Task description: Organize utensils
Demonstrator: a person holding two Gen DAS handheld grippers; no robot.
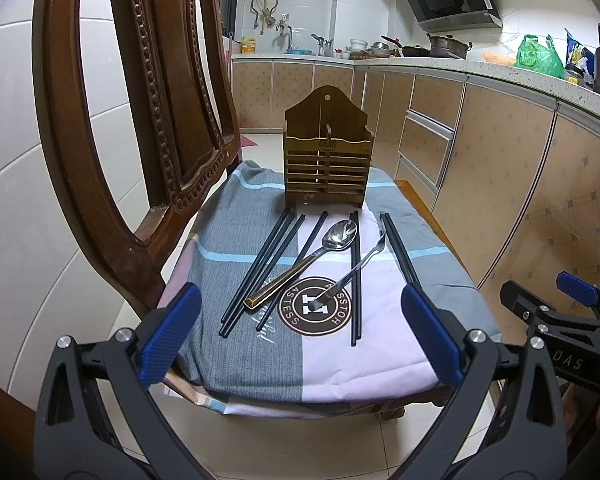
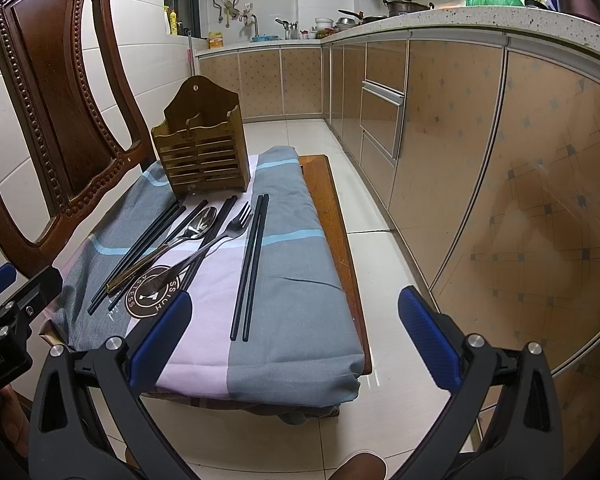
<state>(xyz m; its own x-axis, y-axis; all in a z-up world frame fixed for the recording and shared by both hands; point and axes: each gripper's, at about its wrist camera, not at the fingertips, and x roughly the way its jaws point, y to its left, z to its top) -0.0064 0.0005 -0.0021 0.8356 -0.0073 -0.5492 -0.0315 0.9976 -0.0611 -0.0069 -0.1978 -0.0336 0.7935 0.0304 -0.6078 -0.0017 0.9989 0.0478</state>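
Observation:
A wooden slatted utensil holder point(image 1: 327, 152) point(image 2: 204, 148) stands empty at the back of a cloth-covered chair seat point(image 1: 380, 364) point(image 2: 292, 248). In front of it lie several black chopsticks point(image 1: 260, 268) point(image 2: 250, 268), a spoon point(image 1: 308, 262) point(image 2: 192, 228) with a gold handle, and a steel fork point(image 1: 354, 270) point(image 2: 220, 238). My left gripper point(image 1: 300, 336) is open and empty, hovering before the seat's front edge. My right gripper point(image 2: 294, 338) is open and empty over the seat's front right corner; it also shows in the left wrist view point(image 1: 572, 296).
The carved wooden chair back point(image 1: 140, 120) point(image 2: 60, 100) rises on the left. Kitchen cabinets point(image 1: 500, 184) point(image 2: 480, 160) run close along the right, with a cluttered counter above. White tiled floor point(image 2: 340, 140) lies between chair and cabinets.

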